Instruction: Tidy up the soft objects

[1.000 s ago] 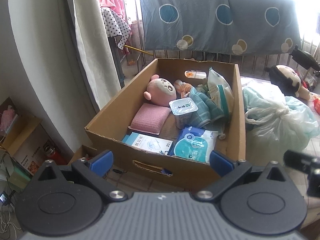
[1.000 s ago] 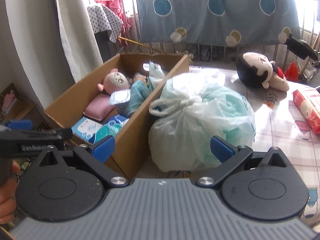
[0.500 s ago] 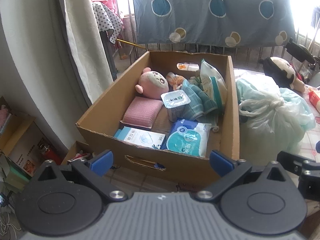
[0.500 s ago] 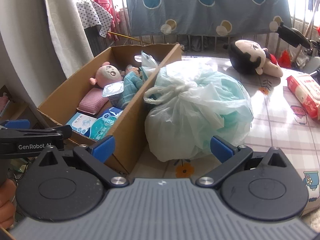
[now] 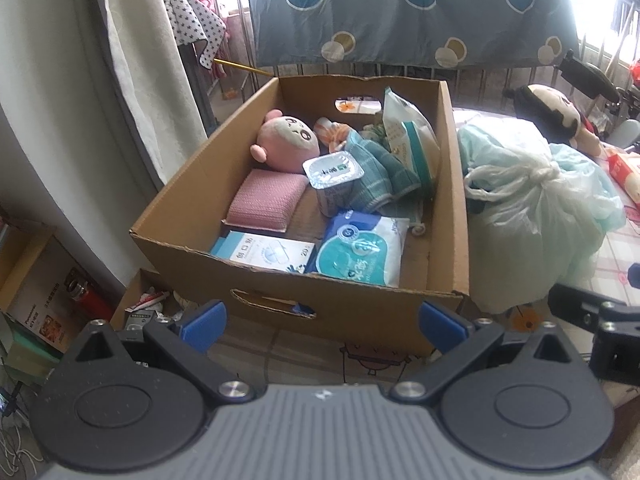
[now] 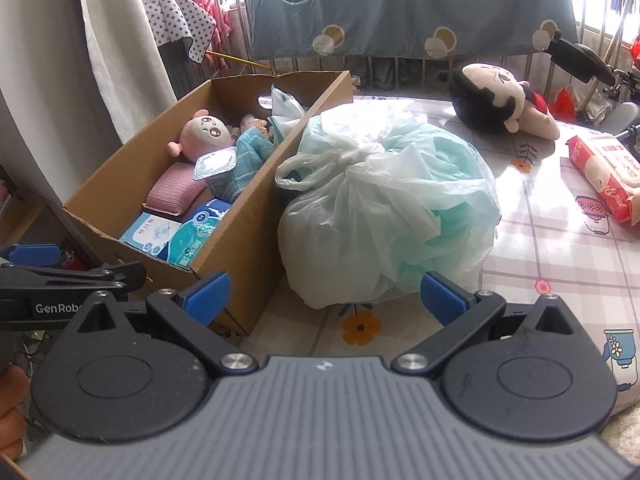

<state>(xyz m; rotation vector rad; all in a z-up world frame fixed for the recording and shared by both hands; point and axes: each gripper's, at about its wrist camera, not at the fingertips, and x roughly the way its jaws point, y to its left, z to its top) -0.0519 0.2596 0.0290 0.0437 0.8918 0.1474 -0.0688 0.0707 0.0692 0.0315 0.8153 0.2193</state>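
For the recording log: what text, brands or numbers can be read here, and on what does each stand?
"GenRobo", cut off by the frame edge: left gripper arm.
"20": flat blue-white box in the cardboard box.
"Panasonic": carton on the floor.
Wipes pack, cup lid, red pack: print too blurred.

Both units alike: ribbed grey housing, black round-hubbed linkage arms, silver pivot screws, blue fingertips (image 5: 203, 319). White "GenRobo" lettering on left gripper (image 6: 34, 276).
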